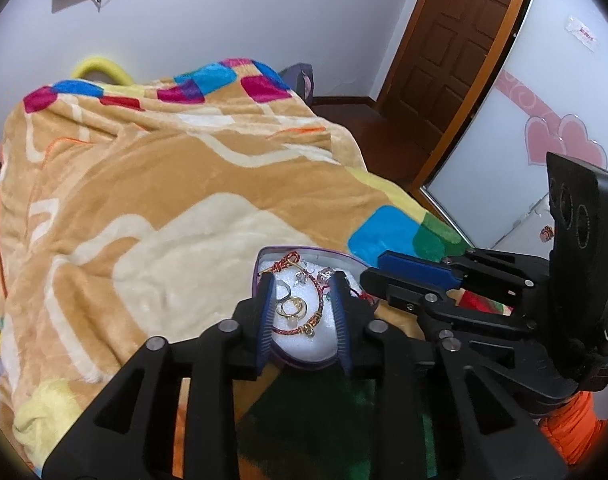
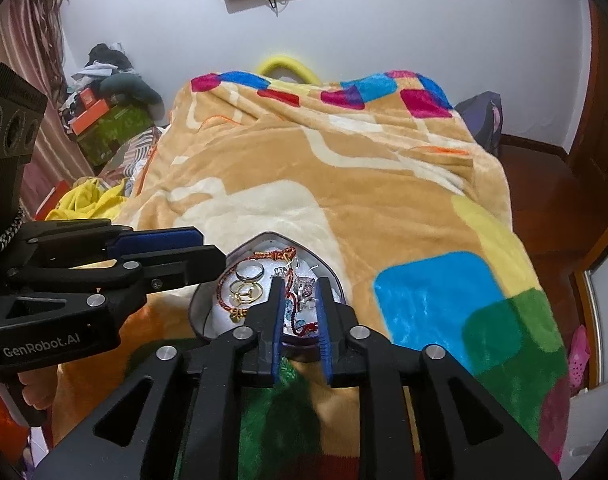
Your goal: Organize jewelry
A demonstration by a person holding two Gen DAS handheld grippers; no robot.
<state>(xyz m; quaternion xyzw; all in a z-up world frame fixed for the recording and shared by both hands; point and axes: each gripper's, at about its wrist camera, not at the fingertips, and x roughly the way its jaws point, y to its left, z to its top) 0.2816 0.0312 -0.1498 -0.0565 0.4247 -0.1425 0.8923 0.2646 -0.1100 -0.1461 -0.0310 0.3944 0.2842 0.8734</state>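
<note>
A heart-shaped purple tin (image 1: 286, 249) (image 2: 196, 313) with a white foam lining lies on the blanket. In it are gold rings (image 1: 290, 306) (image 2: 246, 290), a silver ring (image 2: 252, 270), red woven bracelets (image 1: 300, 329) (image 2: 224, 280) and clear crystal pieces (image 1: 324, 274) (image 2: 304, 286). My left gripper (image 1: 302, 280) hangs over the tin's left half, jaws apart, with the rings and a bracelet lying between them untouched. My right gripper (image 2: 300, 282) sits over the right half with a narrow gap; a red cord and crystal pieces lie in that gap, not pinched.
The tin rests near the front edge of a bed covered by a tan blanket (image 1: 152, 184) with coloured squares. A brown door (image 1: 455, 44) and a wardrobe with pink hearts (image 1: 563, 140) stand at the right. Boxes and clothes (image 2: 104, 120) pile up at the left.
</note>
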